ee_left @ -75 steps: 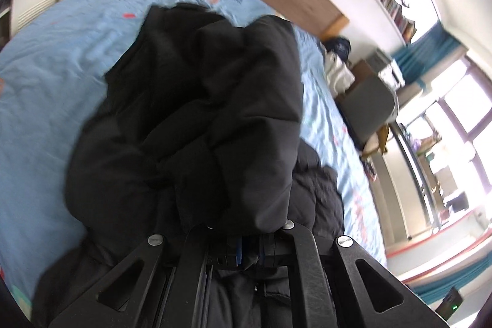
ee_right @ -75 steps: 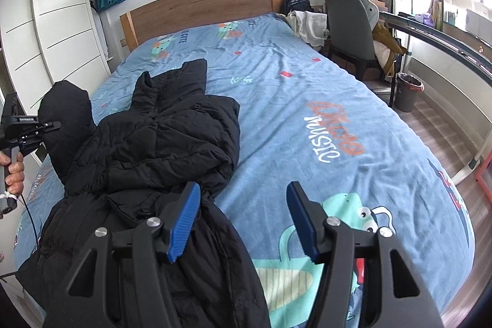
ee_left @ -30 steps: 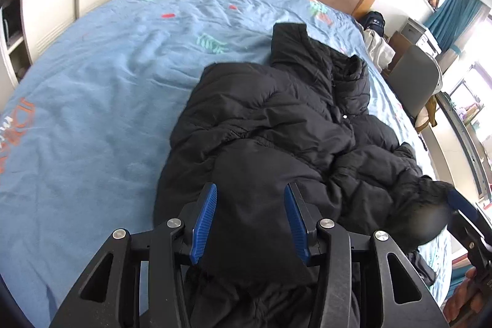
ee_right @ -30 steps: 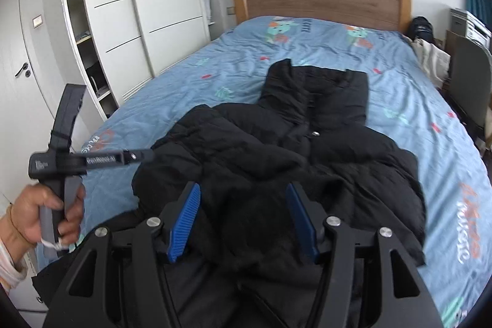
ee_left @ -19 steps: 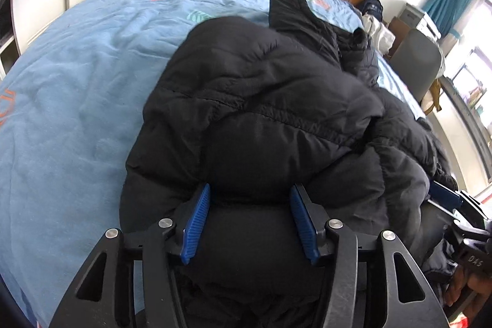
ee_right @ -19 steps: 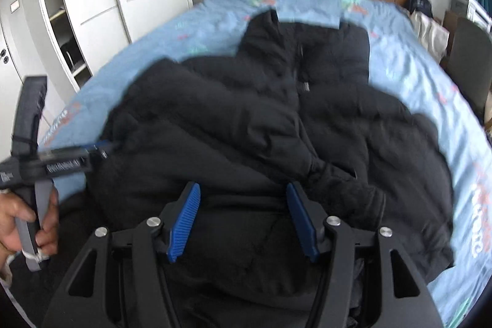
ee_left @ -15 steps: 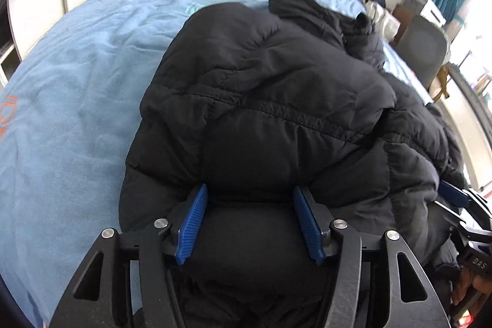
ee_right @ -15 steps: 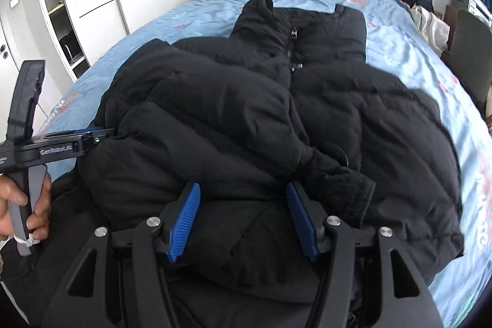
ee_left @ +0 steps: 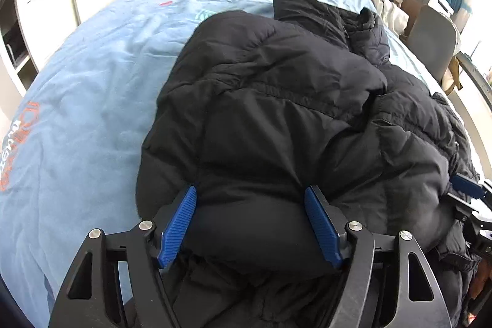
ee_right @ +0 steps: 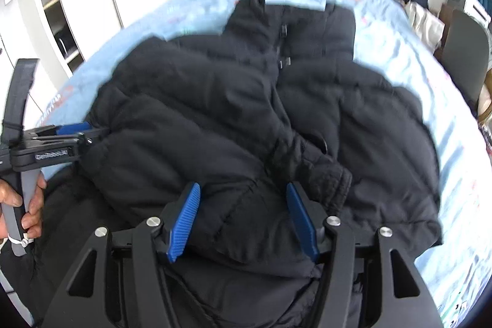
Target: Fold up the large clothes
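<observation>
Spread across the blue bed (ee_left: pixel 92 88), a black puffer jacket (ee_left: pixel 276 112) is straddled by the left gripper (ee_left: pixel 250 223) and right gripper (ee_right: pixel 243 223), both held wide open.

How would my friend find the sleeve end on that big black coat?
Start at the blue bed, where the puffy black coat lies spread out. The sleeve cuff lies across its middle; unlike the smooth quilted panels, it is gathered and crinkly.

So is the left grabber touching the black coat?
Touching: the left wrist view shows the left gripper open, its blue pads pressed against the puffy black coat.
</observation>
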Tool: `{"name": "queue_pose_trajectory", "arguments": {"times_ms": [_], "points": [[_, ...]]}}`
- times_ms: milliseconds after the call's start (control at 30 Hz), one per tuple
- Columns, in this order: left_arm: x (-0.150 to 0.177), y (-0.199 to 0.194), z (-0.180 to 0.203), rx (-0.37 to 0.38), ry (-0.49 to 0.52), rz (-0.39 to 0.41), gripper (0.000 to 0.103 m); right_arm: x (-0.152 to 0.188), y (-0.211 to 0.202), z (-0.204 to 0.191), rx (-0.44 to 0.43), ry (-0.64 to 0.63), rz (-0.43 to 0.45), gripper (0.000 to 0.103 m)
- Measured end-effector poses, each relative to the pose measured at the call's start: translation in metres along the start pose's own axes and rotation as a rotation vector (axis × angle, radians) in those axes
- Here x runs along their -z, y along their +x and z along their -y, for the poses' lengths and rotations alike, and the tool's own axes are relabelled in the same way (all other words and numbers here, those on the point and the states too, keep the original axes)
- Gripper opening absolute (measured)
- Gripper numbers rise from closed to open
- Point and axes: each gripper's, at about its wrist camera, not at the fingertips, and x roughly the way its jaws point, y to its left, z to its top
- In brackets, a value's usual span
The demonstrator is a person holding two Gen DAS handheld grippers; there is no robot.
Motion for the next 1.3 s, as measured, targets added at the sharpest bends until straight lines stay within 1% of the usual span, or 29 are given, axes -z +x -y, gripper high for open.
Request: {"name": "queue_pose_trajectory", "arguments": {"times_ms": [133,233,333,433,500,533,567,600,667,700,733,767,800,833,867,900,967,1067,1100,1167,1300], "points": [[-0.005,-0.026,0.000,-0.015,0.019,0.014,0.072,0.006,-0.018,0.007,0.009,0.012,0.006,0.057],[-0.023,-0.052,-0.005,-0.019,0.012,0.039,0.072,0.002,-0.050,0.022,0.017,0.026,0.041,0.057],[-0.056,-0.076,-0.014,-0.003,-0.006,0.078,0.072,-0.015,-0.082,0.045,0.041,0.049,0.099,0.057],[-0.100,-0.086,-0.020,0.011,-0.011,0.103,0.072,-0.049,-0.107,0.082,0.055,0.098,0.154,0.057],[-0.137,-0.084,-0.019,0.016,0.009,0.118,0.072,-0.070,-0.110,0.105,0.057,0.132,0.180,0.057],[-0.151,-0.082,-0.020,0.021,0.016,0.120,0.072,-0.083,-0.110,0.118,0.052,0.152,0.192,0.057],[-0.168,-0.076,-0.019,0.028,0.026,0.121,0.072,-0.099,-0.107,0.134,0.053,0.170,0.205,0.057],[-0.193,-0.065,-0.017,0.030,0.042,0.123,0.072,-0.112,-0.103,0.146,0.058,0.182,0.218,0.058],[-0.230,-0.045,-0.013,0.029,0.070,0.131,0.073,-0.148,-0.086,0.174,0.049,0.207,0.261,0.068],[-0.245,-0.034,-0.012,0.038,0.076,0.130,0.075,-0.160,-0.078,0.183,0.038,0.216,0.277,0.070],[-0.263,-0.016,-0.011,0.053,0.074,0.128,0.076,-0.179,-0.062,0.197,0.008,0.237,0.303,0.073],[-0.279,0.001,-0.010,0.063,0.064,0.127,0.077,-0.191,-0.050,0.207,-0.020,0.256,0.313,0.075],[-0.295,0.026,-0.010,0.081,0.040,0.120,0.077,-0.203,-0.033,0.216,-0.049,0.278,0.317,0.076],[-0.304,0.044,-0.009,0.098,0.016,0.108,0.077,-0.214,-0.013,0.226,-0.072,0.305,0.315,0.076],[-0.313,0.064,-0.010,0.119,-0.014,0.094,0.077,-0.227,0.015,0.238,-0.092,0.344,0.304,0.076],[-0.322,0.089,-0.010,0.150,-0.055,0.074,0.077,-0.234,0.031,0.242,-0.105,0.366,0.297,0.076],[-0.333,0.120,-0.008,0.190,-0.102,0.048,0.077,-0.251,0.080,0.255,-0.153,0.437,0.273,0.076],[-0.347,0.163,-0.001,0.254,-0.161,0.020,0.077,-0.270,0.134,0.264,-0.187,0.476,0.243,0.076],[-0.352,0.178,0.001,0.278,-0.182,0.014,0.077,-0.273,0.145,0.263,-0.185,0.476,0.236,0.076],[-0.360,0.199,0.008,0.287,-0.204,0.004,0.077,-0.288,0.173,0.266,-0.191,0.485,0.227,0.076],[-0.370,0.232,0.022,0.310,-0.232,-0.024,0.077,-0.305,0.205,0.276,-0.206,0.524,0.225,0.076]]}}
